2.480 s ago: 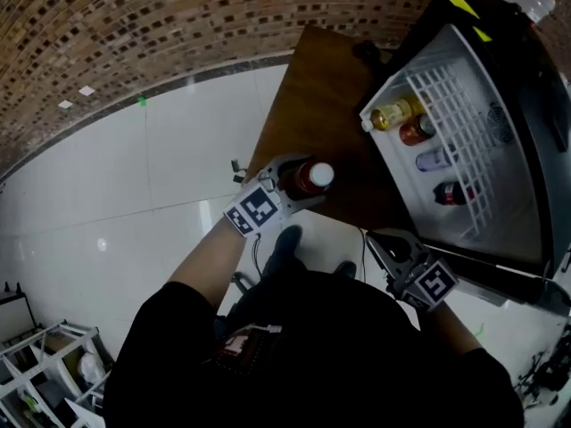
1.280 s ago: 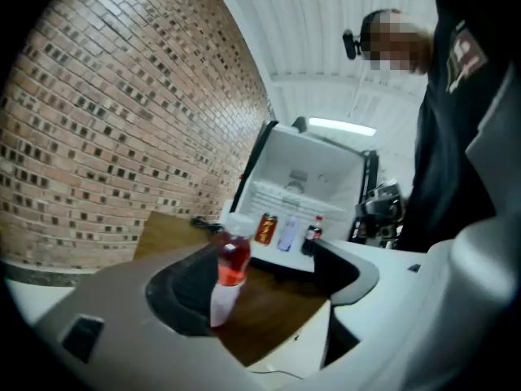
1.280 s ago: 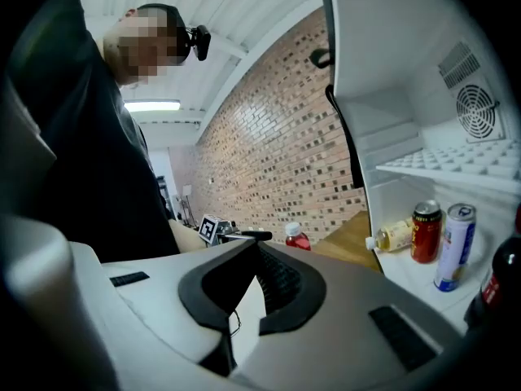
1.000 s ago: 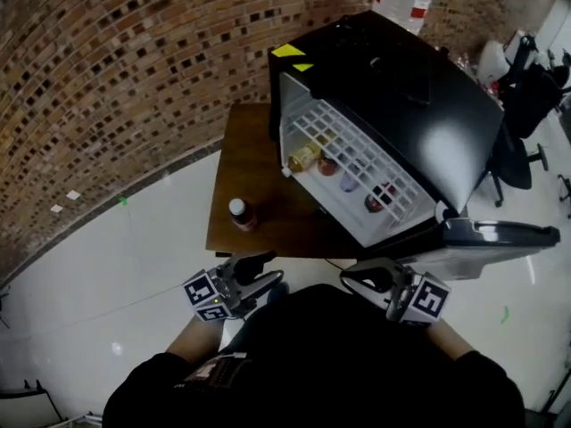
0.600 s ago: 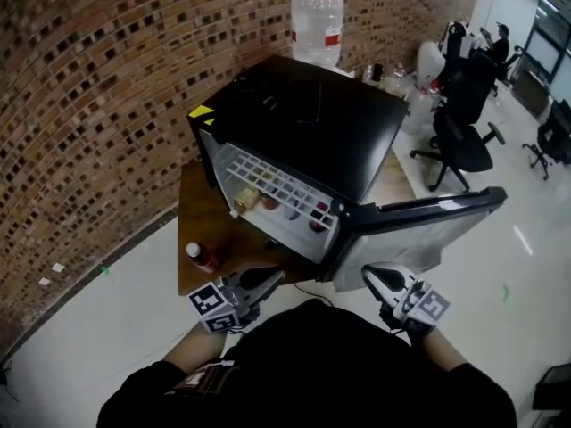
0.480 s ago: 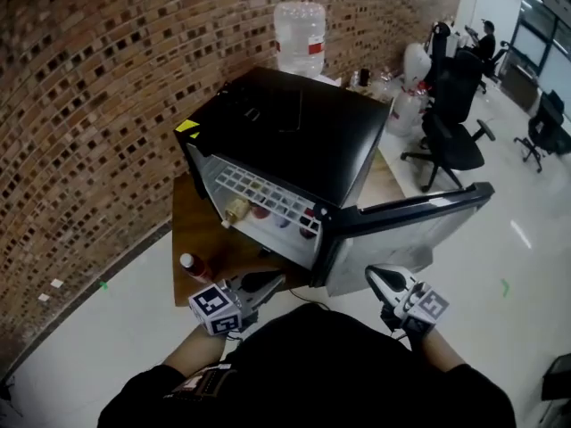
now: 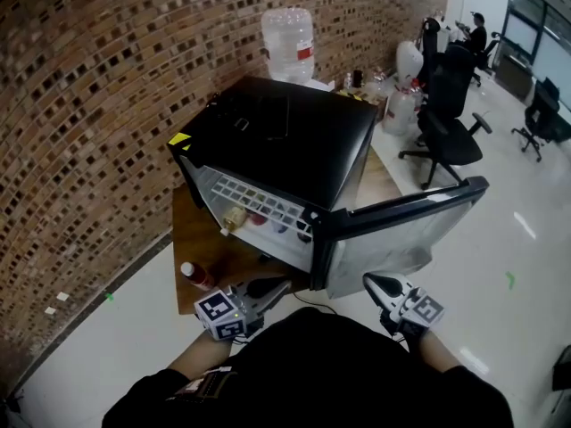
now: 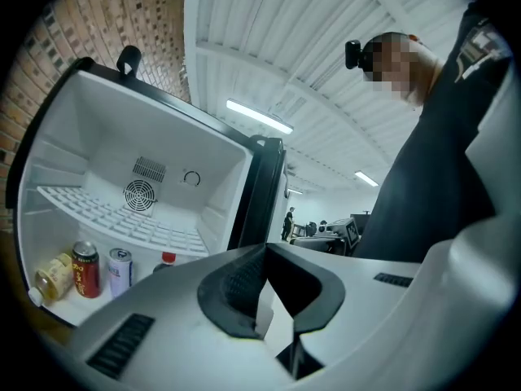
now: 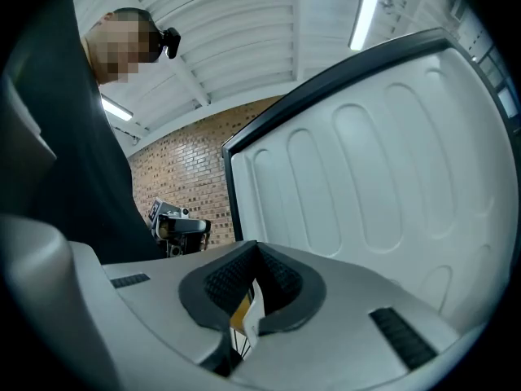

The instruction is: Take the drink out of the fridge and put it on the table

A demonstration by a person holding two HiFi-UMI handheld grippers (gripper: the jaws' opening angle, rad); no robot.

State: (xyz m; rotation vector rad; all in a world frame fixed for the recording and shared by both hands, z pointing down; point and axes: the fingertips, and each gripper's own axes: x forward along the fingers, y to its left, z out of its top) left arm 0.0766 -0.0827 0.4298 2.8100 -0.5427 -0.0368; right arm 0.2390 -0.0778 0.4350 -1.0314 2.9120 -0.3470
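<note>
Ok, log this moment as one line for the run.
stage: drink out | red drink bottle: on table, beside open fridge | left gripper: shut, empty | right gripper: shut, empty

Brick wall (image 7: 89,105) fills 9 to 12 o'clock, water jug (image 7: 287,32) at 12 near it. Black office chairs (image 7: 444,114) at 2 o'clock on glossy white floor (image 7: 526,239).

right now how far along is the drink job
Done: a red bottle stands on the wooden table beside the fridge. In hand: nothing, since the left gripper and the right gripper are shut and empty. Possibly left: the fridge door hangs open.
</note>
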